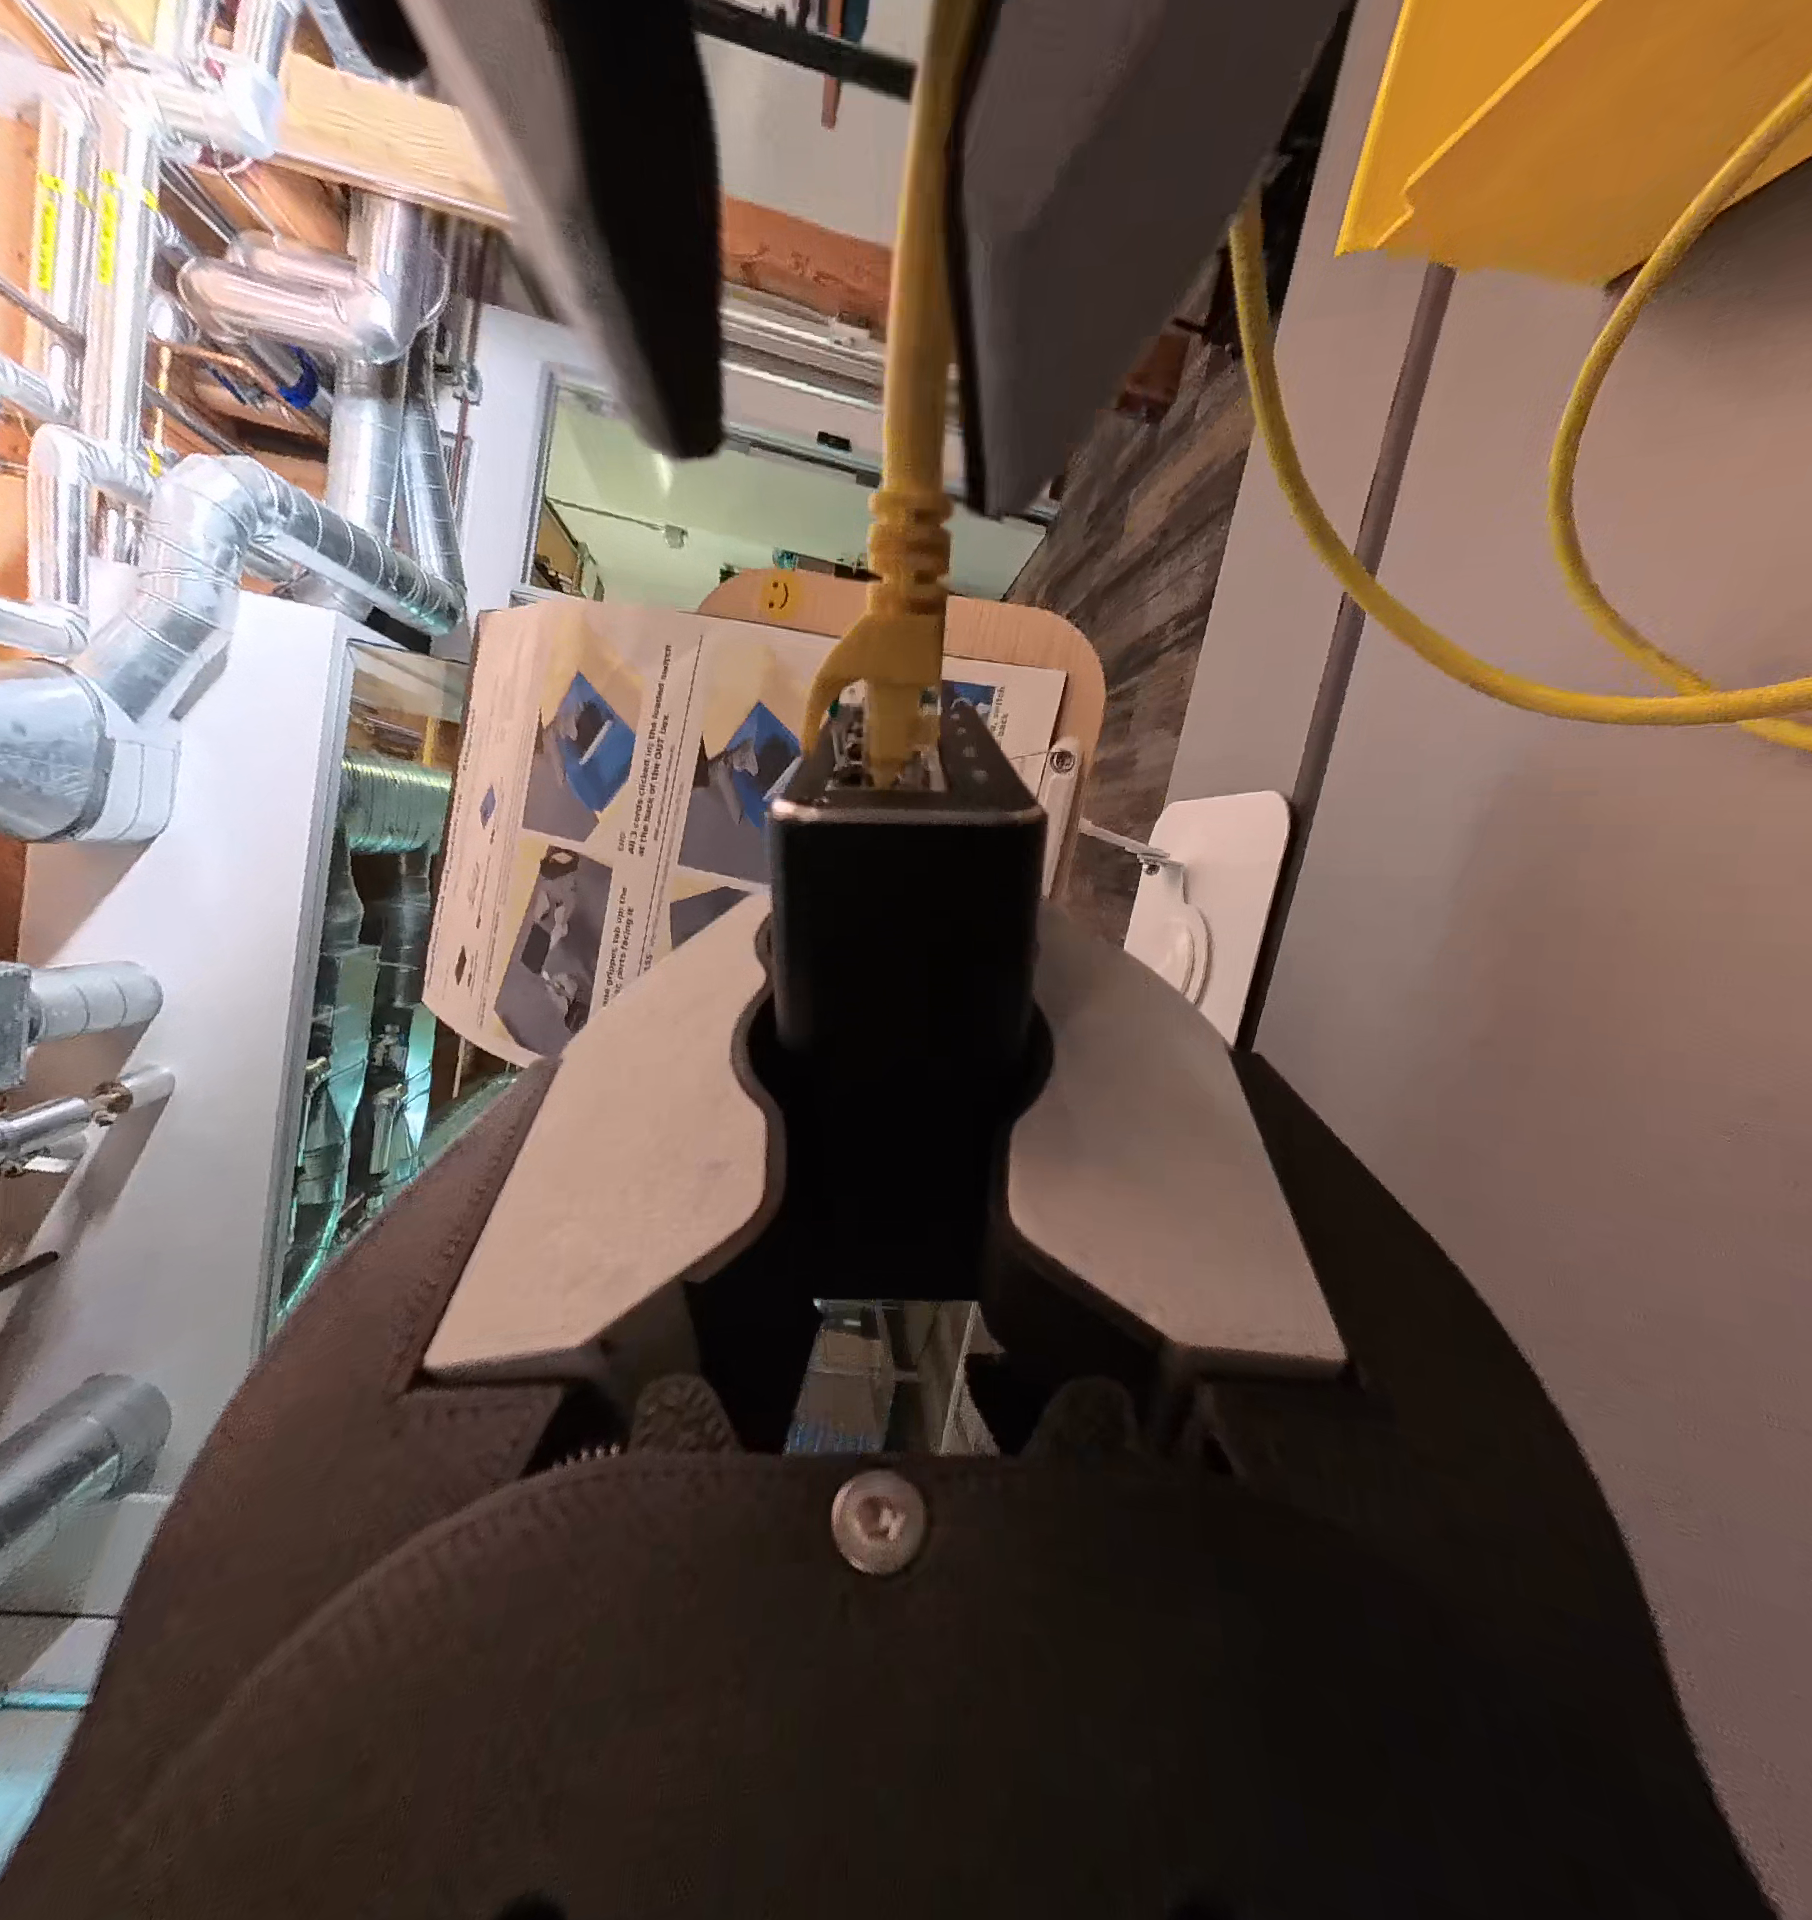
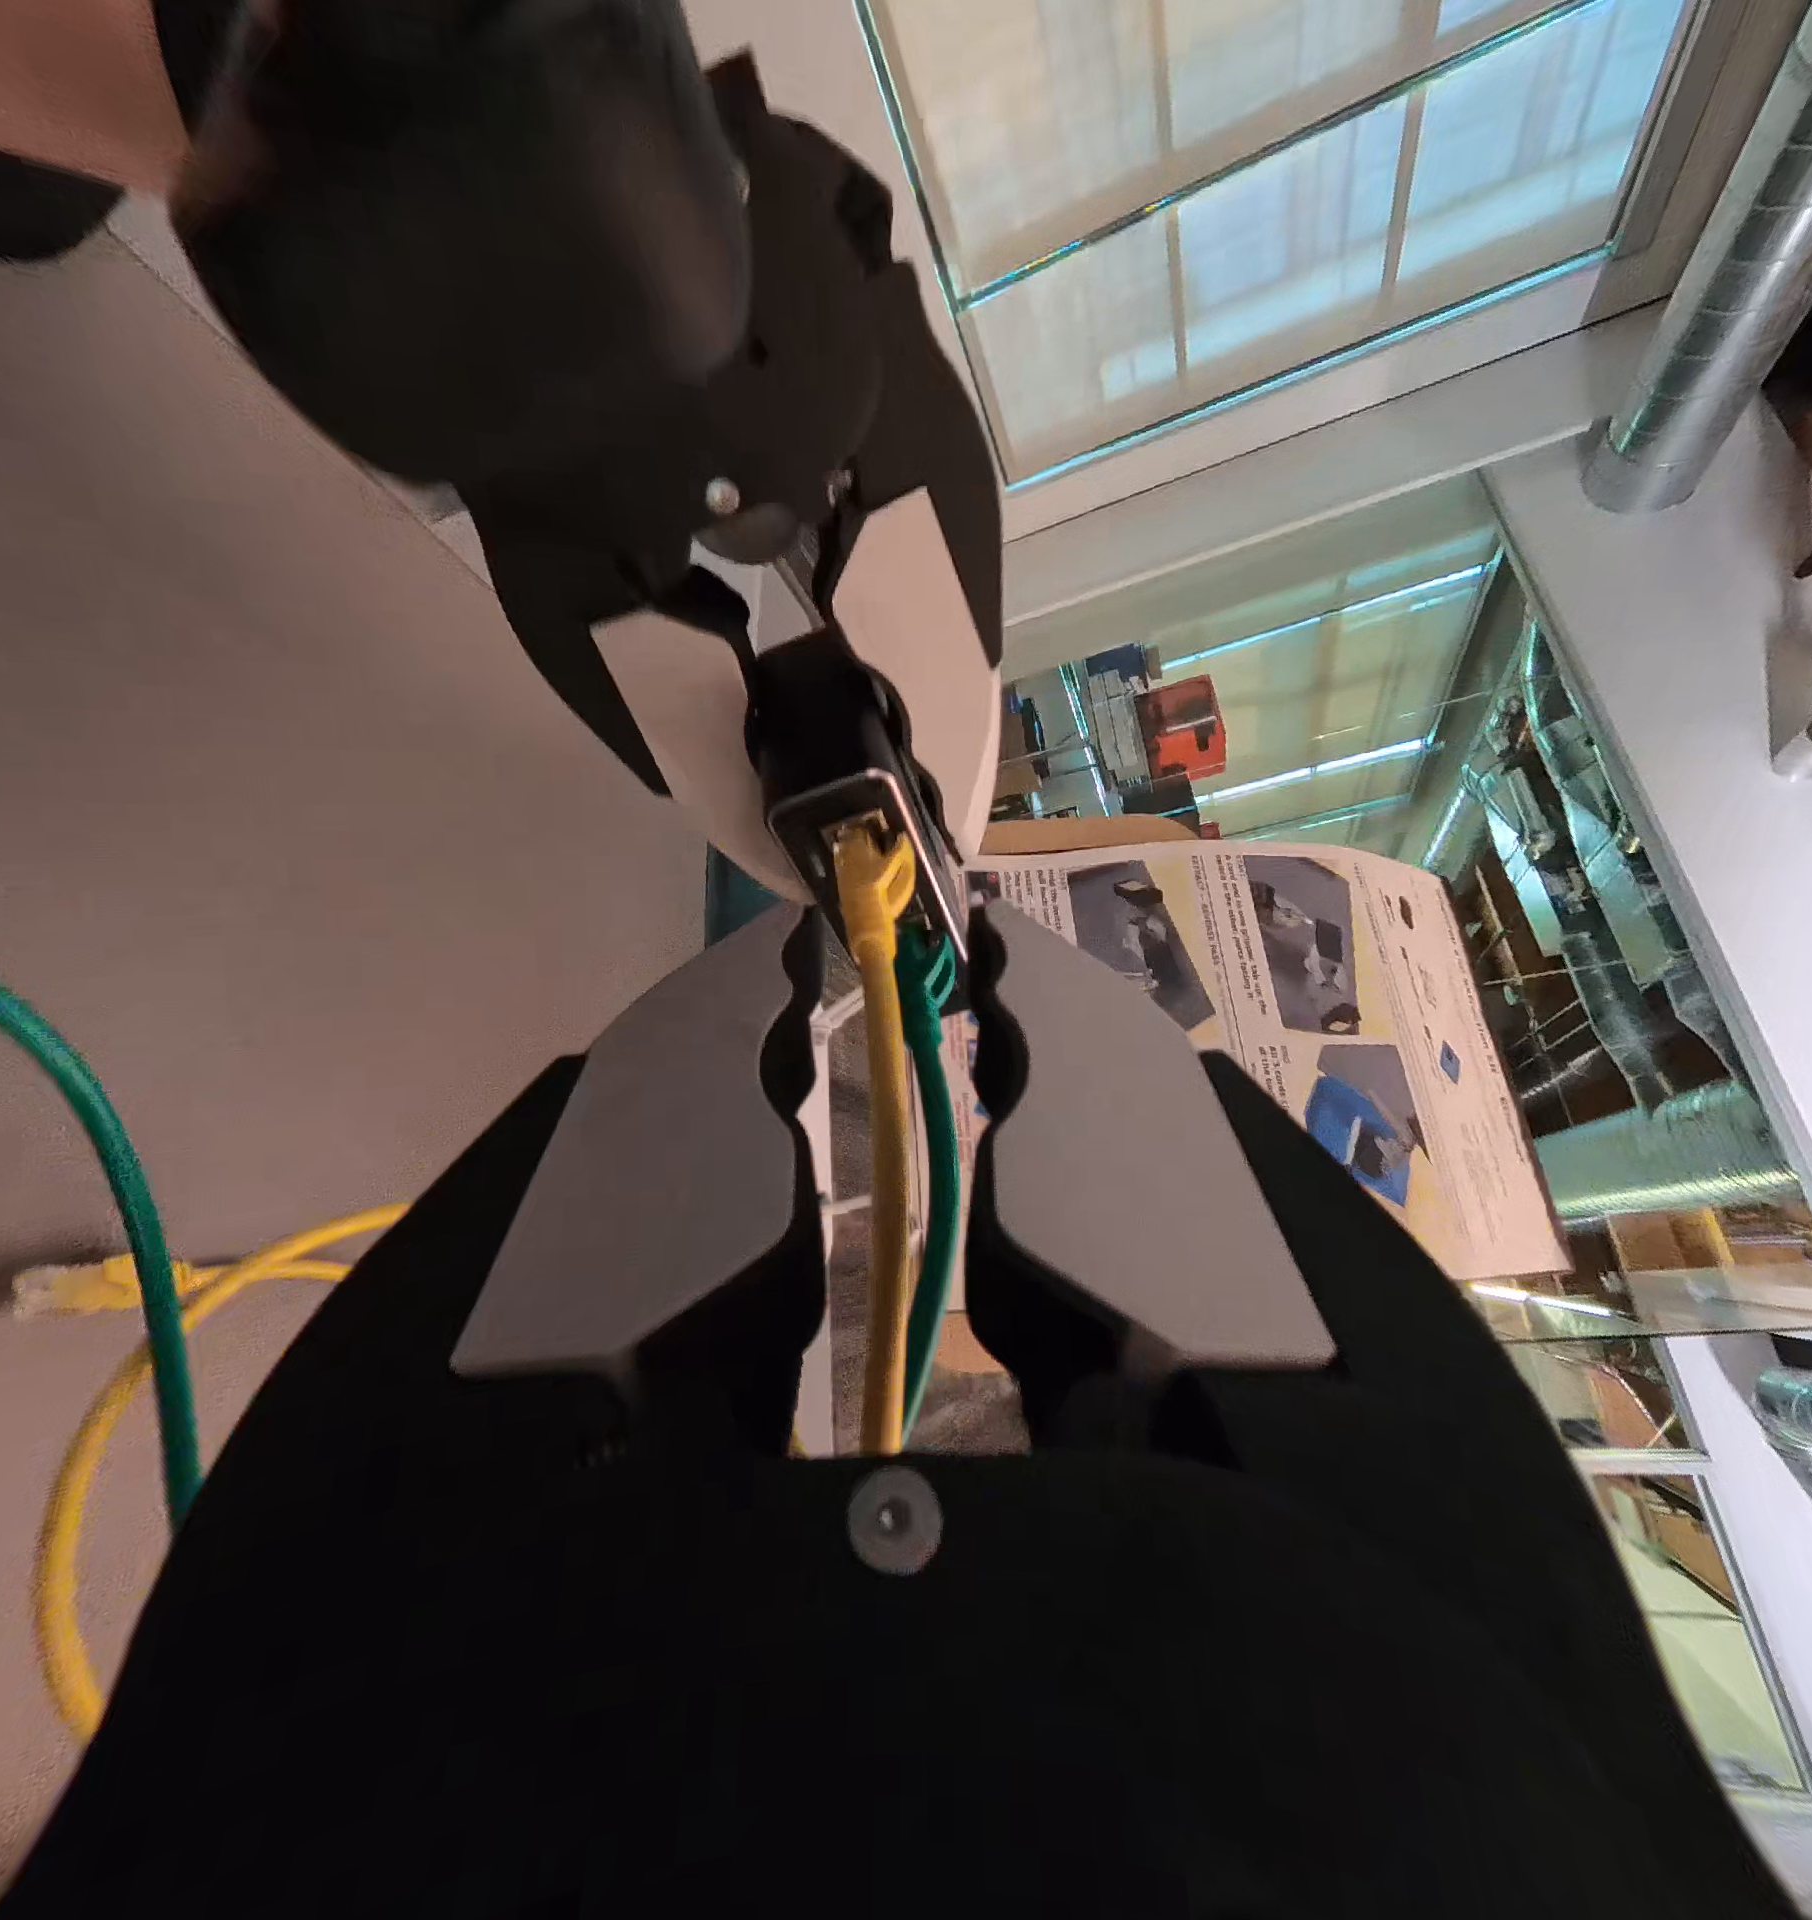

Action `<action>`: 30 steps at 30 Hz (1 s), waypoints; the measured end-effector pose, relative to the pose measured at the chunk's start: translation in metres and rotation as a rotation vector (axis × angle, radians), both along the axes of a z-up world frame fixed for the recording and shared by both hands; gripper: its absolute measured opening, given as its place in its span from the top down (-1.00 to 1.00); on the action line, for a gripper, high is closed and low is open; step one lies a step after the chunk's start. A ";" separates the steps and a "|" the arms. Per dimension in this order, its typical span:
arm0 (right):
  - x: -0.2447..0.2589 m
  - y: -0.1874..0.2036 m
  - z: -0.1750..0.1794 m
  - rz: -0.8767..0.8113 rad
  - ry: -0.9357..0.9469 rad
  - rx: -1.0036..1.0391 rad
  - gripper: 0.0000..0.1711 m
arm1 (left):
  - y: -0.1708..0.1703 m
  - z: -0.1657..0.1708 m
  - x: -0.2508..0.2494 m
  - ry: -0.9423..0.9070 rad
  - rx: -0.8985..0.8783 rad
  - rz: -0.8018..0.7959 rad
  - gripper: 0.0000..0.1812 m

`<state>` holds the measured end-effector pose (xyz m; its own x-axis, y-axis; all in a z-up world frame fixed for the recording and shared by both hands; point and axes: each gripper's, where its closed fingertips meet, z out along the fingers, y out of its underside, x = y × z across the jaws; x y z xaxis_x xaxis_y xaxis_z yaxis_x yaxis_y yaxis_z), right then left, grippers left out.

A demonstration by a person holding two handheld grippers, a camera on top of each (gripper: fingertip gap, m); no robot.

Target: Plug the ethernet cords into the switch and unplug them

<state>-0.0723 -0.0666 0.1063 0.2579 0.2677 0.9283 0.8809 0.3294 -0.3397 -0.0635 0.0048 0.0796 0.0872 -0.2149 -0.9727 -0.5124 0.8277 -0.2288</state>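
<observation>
The left gripper (image 1: 907, 1049) is clamped on the black switch (image 1: 907, 935), holding it out ahead of its fingers with the port face turned away toward the other tool. A yellow cord (image 1: 907, 582) is seated in a port directly beyond those fingers; in the right wrist view a green cord (image 2: 928, 997) sits in the port just beside it. Both cords run back between the two fingers of the right gripper (image 2: 894, 997), whose jaws stand apart: neither pad appears to touch a cable or boot. A second yellow cord (image 2: 102, 1286) lies loose on the grey table (image 2: 362, 935), well off to the left of the right gripper, its plug free. Behind the switch stands a printed instruction sheet (image 2: 1297, 997) on a board.

Step in hand, as judged: either a plug has just been pushed home, or one is about to be pulled; the frames do not settle which. If unplugging, the next move calls for closing on one boot only, depressing its latch tab, and drawing straight back along the port axis while the left gripper braces the switch. If plugging, the loose cord must be fetched.
</observation>
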 end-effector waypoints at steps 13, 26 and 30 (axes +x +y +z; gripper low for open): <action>-0.007 0.006 -0.019 -0.007 -0.142 -0.006 0.80 | -0.017 -0.010 0.005 0.073 0.009 -0.064 0.58; -0.012 0.013 -0.021 -0.016 -0.130 -0.004 0.82 | -0.012 -0.014 0.000 0.097 -0.025 -0.068 0.59; -0.009 0.019 -0.022 -0.088 -0.158 -0.003 0.83 | -0.006 -0.016 0.004 0.063 -0.035 -0.053 0.59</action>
<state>-0.0815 -0.0475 0.0844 0.1311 0.2536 0.9584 0.9490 0.2476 -0.1954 -0.0596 -0.0014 0.0638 0.0134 -0.2518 -0.9677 -0.4823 0.8461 -0.2269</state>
